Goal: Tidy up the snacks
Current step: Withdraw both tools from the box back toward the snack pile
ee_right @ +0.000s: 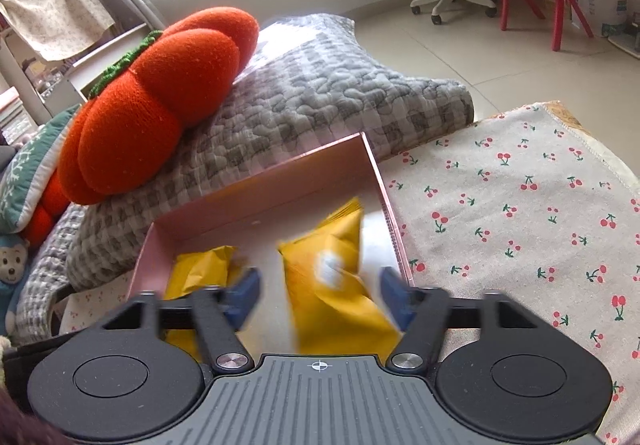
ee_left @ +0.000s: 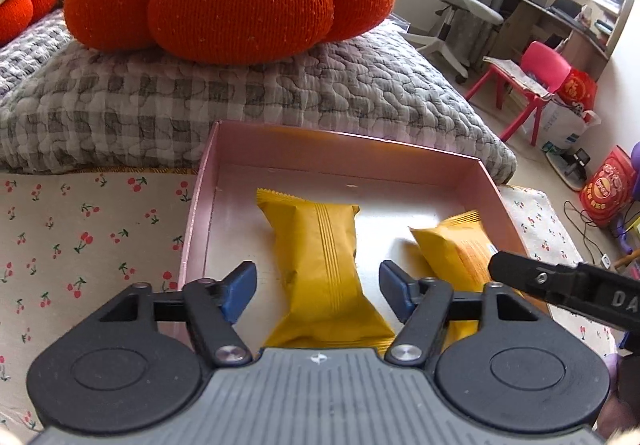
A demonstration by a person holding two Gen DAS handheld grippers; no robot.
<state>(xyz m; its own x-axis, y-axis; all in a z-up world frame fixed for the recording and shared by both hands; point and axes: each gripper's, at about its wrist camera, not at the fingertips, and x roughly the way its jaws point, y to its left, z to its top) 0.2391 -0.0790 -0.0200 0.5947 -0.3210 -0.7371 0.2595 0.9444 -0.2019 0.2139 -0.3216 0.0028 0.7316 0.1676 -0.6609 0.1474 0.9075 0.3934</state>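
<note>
Left wrist: left gripper jaws wide apart, holding nothing, above the near edge of the pink box. Left yellow packet lies flat on the box floor, lengthwise between the blue pads, touching neither. Right yellow packet lies beside it, partly under the right gripper's finger. Box sits on cherry-print cloth. Right wrist: right gripper also spread wide, empty; the right packet, motion-blurred, sits between its pads, contact unclear. Other packet left of the left pad.
</note>
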